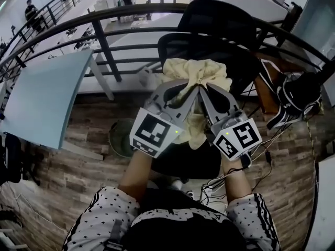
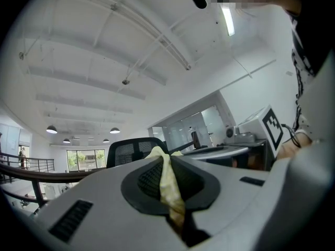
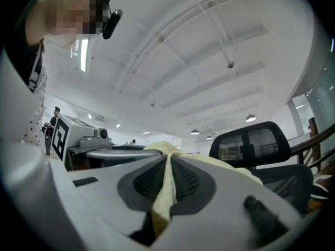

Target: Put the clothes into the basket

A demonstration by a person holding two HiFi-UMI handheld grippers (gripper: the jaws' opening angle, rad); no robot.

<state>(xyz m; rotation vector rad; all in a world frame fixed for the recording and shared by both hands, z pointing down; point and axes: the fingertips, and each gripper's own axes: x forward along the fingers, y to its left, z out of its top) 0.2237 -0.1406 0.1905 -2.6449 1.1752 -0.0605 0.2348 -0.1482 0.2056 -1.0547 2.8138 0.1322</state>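
Your two tongs pinch the yellow cloth (image 1: pixel 198 69).
Left tongs (image 1: pixel 191 89) and right tongs (image 1: pixel 205 91) sit nearly tip to tip, each clamped on it, near the black chair (image 1: pixel 220 46).

left gripper (image 1: pixel 188 90), right gripper (image 1: pixel 205 91), side by side, pinching cloth (image 1: pixel 198 69)

Basket (image 1: pixel 120 140) on wooden floor (image 1: pixel 63 163)

Two grippers, left gripper (image 2: pixel 167 163) and right gripper (image 3: pixel 168 166); one yellow cloth (image 1: pixel 197 70); one green basket (image 1: pixel 118 138).
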